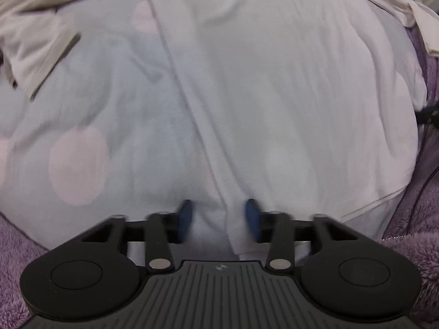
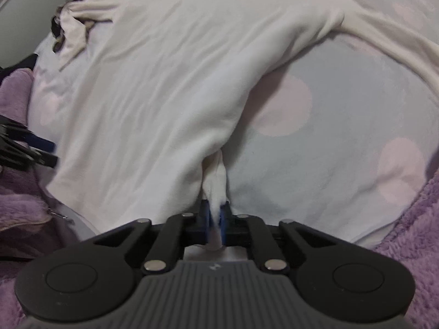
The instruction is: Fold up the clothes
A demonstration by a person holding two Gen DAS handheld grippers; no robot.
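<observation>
Pale polka-dot sheet (image 2: pixel 315 148), purple fleece (image 2: pixel 411 246) — right hand-held gripper (image 2: pixel 215 219) pinching white garment (image 2: pixel 153 96), left (image 1: pixel 219 219) narrow

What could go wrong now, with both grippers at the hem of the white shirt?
1. The right gripper pinches only a narrow tuck of the white shirt; it may slip out when lifted.
2. The left gripper straddles the shirt edge with its jaws apart over the dotted sheet; closing could catch sheet too.

I'm seeing a dotted sheet (image 2: pixel 315 142) lying over the bed, purple blanket (image 2: pixel 411 246) bunching around it, dim light.
</observation>
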